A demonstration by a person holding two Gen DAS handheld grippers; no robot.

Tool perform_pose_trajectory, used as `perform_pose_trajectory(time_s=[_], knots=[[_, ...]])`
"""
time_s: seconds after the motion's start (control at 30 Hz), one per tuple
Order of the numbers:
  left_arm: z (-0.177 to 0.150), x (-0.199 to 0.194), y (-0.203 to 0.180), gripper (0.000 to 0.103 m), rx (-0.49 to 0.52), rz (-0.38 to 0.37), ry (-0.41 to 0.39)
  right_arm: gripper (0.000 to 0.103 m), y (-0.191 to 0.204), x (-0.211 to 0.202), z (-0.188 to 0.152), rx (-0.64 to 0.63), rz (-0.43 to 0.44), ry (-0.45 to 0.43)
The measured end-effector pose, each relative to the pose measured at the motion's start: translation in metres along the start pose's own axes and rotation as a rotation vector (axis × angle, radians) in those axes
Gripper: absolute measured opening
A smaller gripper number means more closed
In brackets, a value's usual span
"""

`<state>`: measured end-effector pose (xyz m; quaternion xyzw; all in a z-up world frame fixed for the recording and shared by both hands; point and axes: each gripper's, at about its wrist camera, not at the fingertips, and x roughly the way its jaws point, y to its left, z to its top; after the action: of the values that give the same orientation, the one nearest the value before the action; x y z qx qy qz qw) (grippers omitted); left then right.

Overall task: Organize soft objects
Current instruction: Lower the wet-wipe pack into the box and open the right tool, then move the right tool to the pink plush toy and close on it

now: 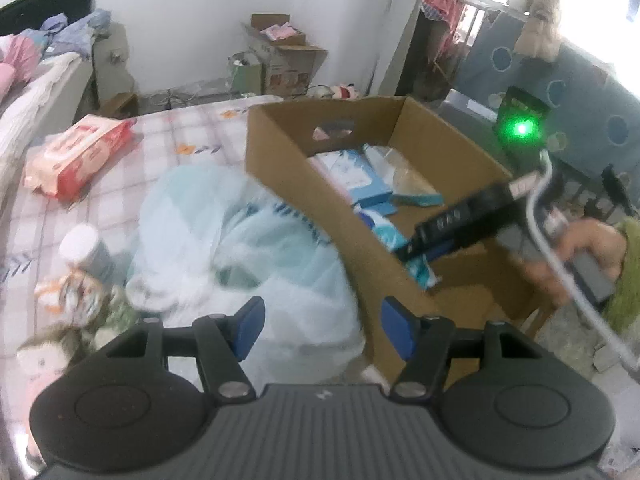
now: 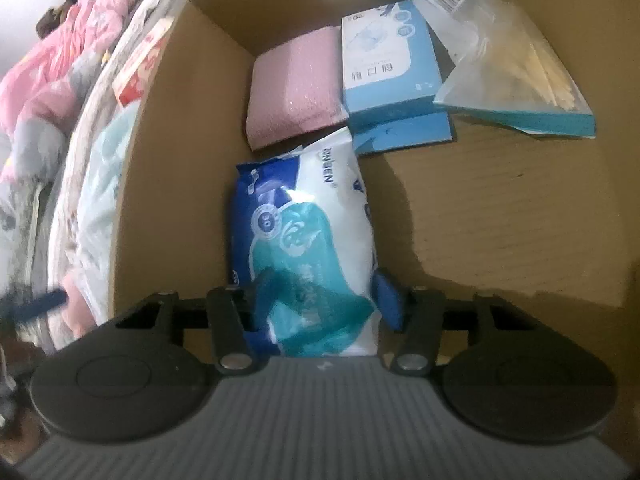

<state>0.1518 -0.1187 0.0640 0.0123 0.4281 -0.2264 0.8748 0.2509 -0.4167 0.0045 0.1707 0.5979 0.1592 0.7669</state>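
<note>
A: Two grippers, two different stories. The right gripper (image 2: 322,294) has a blue-and-white wipes pack (image 2: 308,236) between its fingers (image 2: 386,298), the pads pressing on both sides, so it is grasping the pack inside the cardboard box (image 2: 520,216).

B: And the left gripper (image 1: 323,330)?

A: Its fingers (image 1: 250,328) are spread apart with nothing between them, above a pale blue plastic bag (image 1: 224,240) lying on the checked bedsheet (image 1: 192,136), just beside the box wall.

B: What else is in the box?

A: A pink sponge-like block (image 2: 294,92) at the far wall, a light blue carton (image 2: 390,68) touching it, and a clear bag of thin sticks (image 2: 516,72) further right. The pack lies against the left wall, its far end touching the pink block.

B: Around the left side?

A: A red-and-white packet (image 1: 76,156) well apart on the sheet, a white-lidded jar (image 1: 86,250) nearer, and a soft doll (image 1: 44,364) at the lower left, blurred.
</note>
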Motion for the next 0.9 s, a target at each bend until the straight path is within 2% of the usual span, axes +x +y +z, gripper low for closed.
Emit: perform_pose_trajectory(time_s=[0.3, 0.53, 0.7, 0.9], knots=[[-0.039, -0.018, 0.014, 0.065, -0.014, 0.069, 0.012, 0.046, 0.004, 0.006, 0.003, 0.072, -0.005, -0.069], [-0.056, -0.029, 0.028, 0.067, -0.083, 0.093, -0.01, 0.051, 0.01, 0.007, 0.0, 0.089, -0.031, -0.109], [-0.066, -0.039, 0.032, 0.071, -0.064, 0.155, -0.046, 0.067, 0.019, -0.006, -0.001, 0.072, -0.065, -0.148], [-0.076, -0.053, 0.041, 0.071, -0.077, 0.187, -0.081, 0.072, 0.031, -0.04, -0.009, 0.044, -0.104, -0.255]])
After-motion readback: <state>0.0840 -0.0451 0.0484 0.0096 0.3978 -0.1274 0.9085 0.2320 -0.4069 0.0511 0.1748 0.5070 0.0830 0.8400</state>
